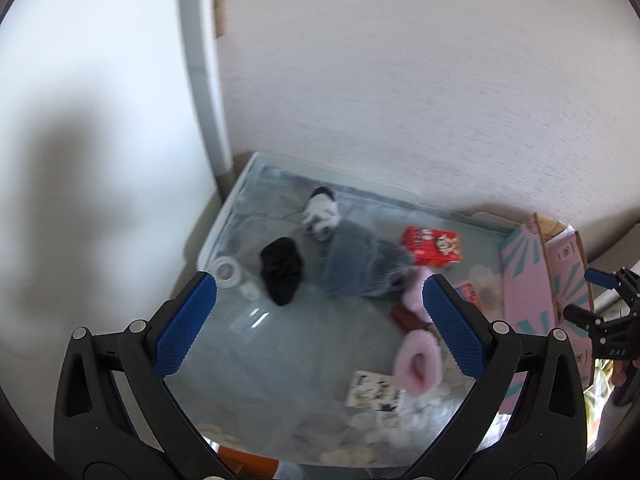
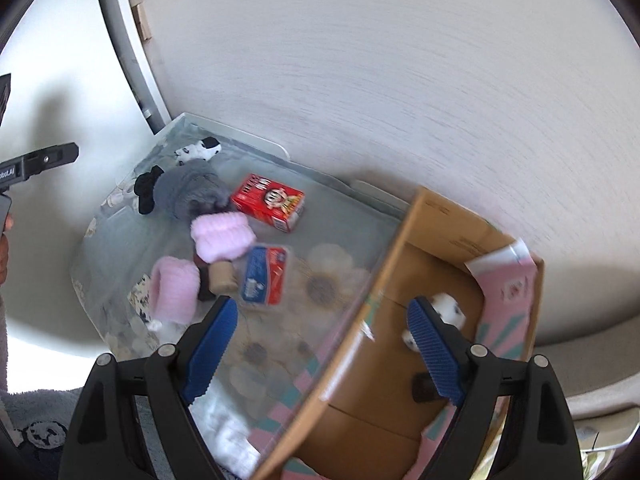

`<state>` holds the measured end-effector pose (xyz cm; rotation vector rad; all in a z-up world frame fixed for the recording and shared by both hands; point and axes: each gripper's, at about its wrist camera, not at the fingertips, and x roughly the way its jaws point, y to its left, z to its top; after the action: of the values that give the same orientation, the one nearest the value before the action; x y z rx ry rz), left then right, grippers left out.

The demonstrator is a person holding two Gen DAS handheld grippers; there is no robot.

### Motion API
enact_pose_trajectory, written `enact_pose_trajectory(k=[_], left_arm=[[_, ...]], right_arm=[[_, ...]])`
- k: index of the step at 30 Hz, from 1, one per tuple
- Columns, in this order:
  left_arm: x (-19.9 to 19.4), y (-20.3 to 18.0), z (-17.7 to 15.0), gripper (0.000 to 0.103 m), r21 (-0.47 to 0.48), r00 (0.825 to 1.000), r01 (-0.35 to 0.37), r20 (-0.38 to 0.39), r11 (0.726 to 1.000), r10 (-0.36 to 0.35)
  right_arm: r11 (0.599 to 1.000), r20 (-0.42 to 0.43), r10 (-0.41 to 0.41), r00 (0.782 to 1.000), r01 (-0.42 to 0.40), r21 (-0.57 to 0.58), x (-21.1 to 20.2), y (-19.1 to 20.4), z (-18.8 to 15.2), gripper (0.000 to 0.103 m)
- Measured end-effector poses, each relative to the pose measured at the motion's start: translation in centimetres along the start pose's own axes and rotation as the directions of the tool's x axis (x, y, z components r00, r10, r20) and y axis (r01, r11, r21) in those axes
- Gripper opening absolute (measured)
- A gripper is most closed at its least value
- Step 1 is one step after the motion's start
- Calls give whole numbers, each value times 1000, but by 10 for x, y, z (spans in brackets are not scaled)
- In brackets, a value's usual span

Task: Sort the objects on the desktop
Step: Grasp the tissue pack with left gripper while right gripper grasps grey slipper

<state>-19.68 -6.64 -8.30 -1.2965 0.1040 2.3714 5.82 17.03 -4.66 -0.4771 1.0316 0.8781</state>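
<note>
a pale, finely textured wall [image 1: 400, 80] fills the upper part of both my views. a grey vertical strip [image 1: 202, 80], like a frame or pipe, runs down it toward the table corner, with a plain white surface [image 1: 100, 40] to its left carrying a soft dark shadow. a small tan patch [image 2: 143, 24] sits on the wall beside the strip. low in my right view, a dark blue fuzzy fabric with a white-and-black patch [image 2: 44, 434].
</note>
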Motion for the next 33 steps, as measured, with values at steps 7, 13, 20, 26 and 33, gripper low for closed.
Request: enact_pose_trajectory(k=[7,13,20,26,33], left_arm=[[20,25,-27,103,9,997,36,-63,999,-35],[42,19,-68,103,48,988,95,-131,994,-88],[62,-12,-118,103,59,976,167,-155,984,-156],[80,-45,-154,103,63,967,191,-184,980,-176],[95,-73,-174,103,111,985,117,-138,987,-101]], right_arm=[[999,-45,8,999,-6,48,30,39,27,84],[996,-103,55,993,-62,-70,65,72,53,84],[908,-193,70,979,-142,-395,114,106,80,84],[832,-222,88,971,-195,-519,143,124,91,84],[793,-245,135,960,-253,-554,163,130,95,84]])
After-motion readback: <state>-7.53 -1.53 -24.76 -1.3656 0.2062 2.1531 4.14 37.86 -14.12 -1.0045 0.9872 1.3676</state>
